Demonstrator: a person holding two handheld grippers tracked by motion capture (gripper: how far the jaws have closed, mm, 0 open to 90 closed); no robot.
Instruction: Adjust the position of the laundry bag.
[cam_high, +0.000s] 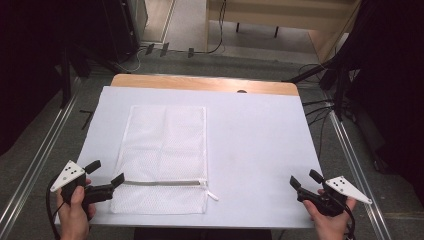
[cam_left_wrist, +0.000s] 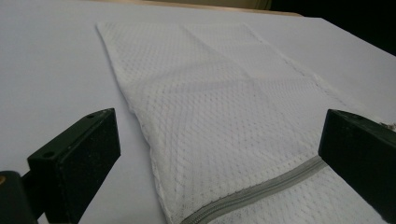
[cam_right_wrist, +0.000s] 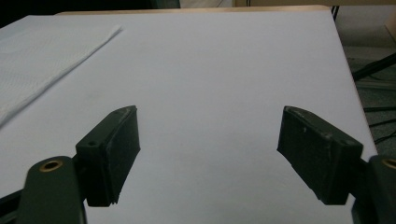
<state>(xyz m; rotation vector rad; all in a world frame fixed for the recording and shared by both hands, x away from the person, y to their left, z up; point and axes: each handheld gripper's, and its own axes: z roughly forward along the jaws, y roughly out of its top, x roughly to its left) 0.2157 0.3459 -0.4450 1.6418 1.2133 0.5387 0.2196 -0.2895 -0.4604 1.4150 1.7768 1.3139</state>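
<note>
A white mesh laundry bag (cam_high: 164, 155) lies flat on the left half of the white table cover, its grey zipper (cam_high: 162, 183) running across near the front end with the pull (cam_high: 212, 194) at the right. My left gripper (cam_high: 105, 172) is open at the bag's front left corner, one jaw over the bag's edge near the zipper's left end. In the left gripper view the bag (cam_left_wrist: 219, 121) and zipper (cam_left_wrist: 261, 189) lie between the spread jaws. My right gripper (cam_high: 305, 179) stands open near the front right of the table, nothing between its jaws; its view shows the bag's edge (cam_right_wrist: 42, 60) far left.
The white sheet (cam_high: 255, 145) covers a wooden table whose far edge (cam_high: 200, 82) shows bare. Metal rails (cam_high: 35, 150) run along both sides. Cables and dark stands (cam_high: 340, 85) crowd the floor at the right and back.
</note>
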